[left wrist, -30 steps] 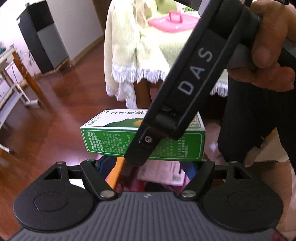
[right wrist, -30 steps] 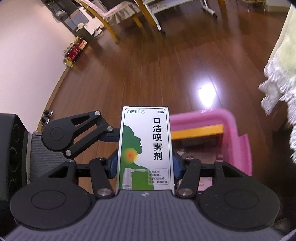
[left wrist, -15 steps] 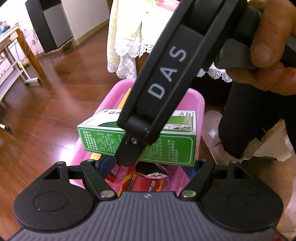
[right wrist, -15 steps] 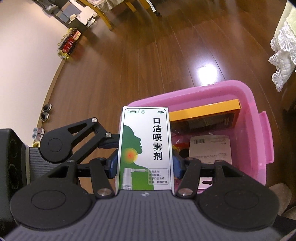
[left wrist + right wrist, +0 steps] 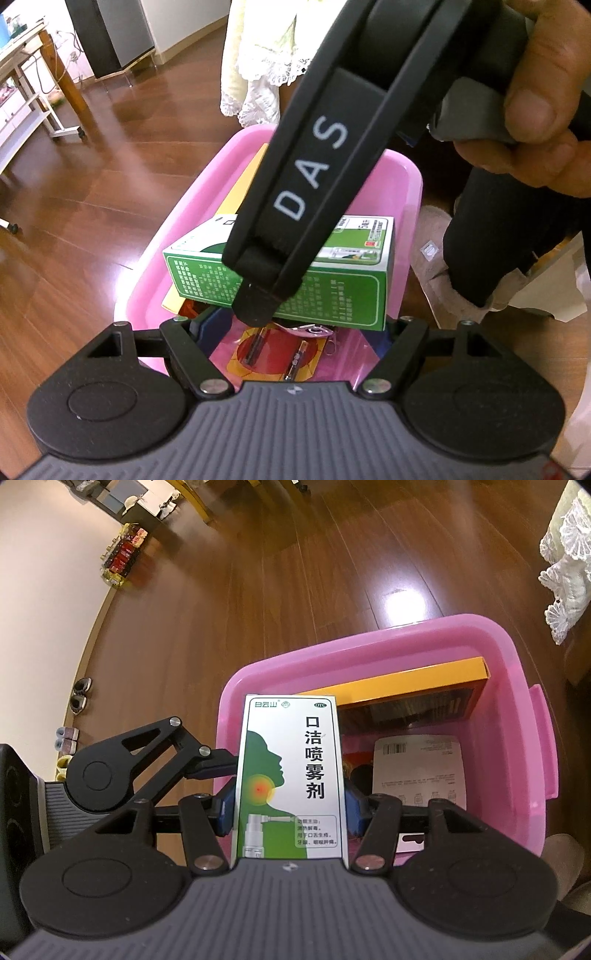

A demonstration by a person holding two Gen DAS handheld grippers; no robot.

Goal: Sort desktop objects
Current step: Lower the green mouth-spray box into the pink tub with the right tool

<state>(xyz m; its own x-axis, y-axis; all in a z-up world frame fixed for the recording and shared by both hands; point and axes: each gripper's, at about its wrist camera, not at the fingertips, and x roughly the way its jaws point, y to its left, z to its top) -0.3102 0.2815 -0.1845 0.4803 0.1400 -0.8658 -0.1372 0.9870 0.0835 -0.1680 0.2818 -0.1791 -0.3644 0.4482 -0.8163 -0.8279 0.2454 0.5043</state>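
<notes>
Pink bin [image 5: 517, 686]: the largest thing among the task's items, standing on the brown wood floor [image 5: 258, 590]; in the right wrist view it fills the frame from 12 to 4 o'clock, open-topped, with a tab handle on its 3 o'clock side.

Floor: glossy planks, a bright glare patch at 1 o'clock of the bin in the right wrist view.

Right gripper [image 5: 290, 805]: clenched on the spray box, its blue pads pressing the two long sides; a hand [image 5: 532, 110] grips its handle at 1 o'clock in the left wrist view, and its black arm marked "DAS" crosses that frame diagonally.

Left gripper [image 5: 291, 332]: fingers spread apart with nothing between them, hovering above the bin's near end; in the right wrist view its linkage sits at 9 o'clock of the box, just beside it.

Spray box [image 5: 290, 775]: green and white carton printed with a head silhouette and Chinese text, held over the bin's near rim, above the contents, not resting on them.

Orange box [image 5: 413, 681]: long and flat, lying inside the bin along the wall at 12 o'clock.

White sheet [image 5: 417, 768]: barcoded paper on the bin floor, 3 o'clock of the spray box.

Small items [image 5: 295, 354]: slim tube-like pieces and a metal clip on a red and orange card under the box; too small to tell more.
</notes>
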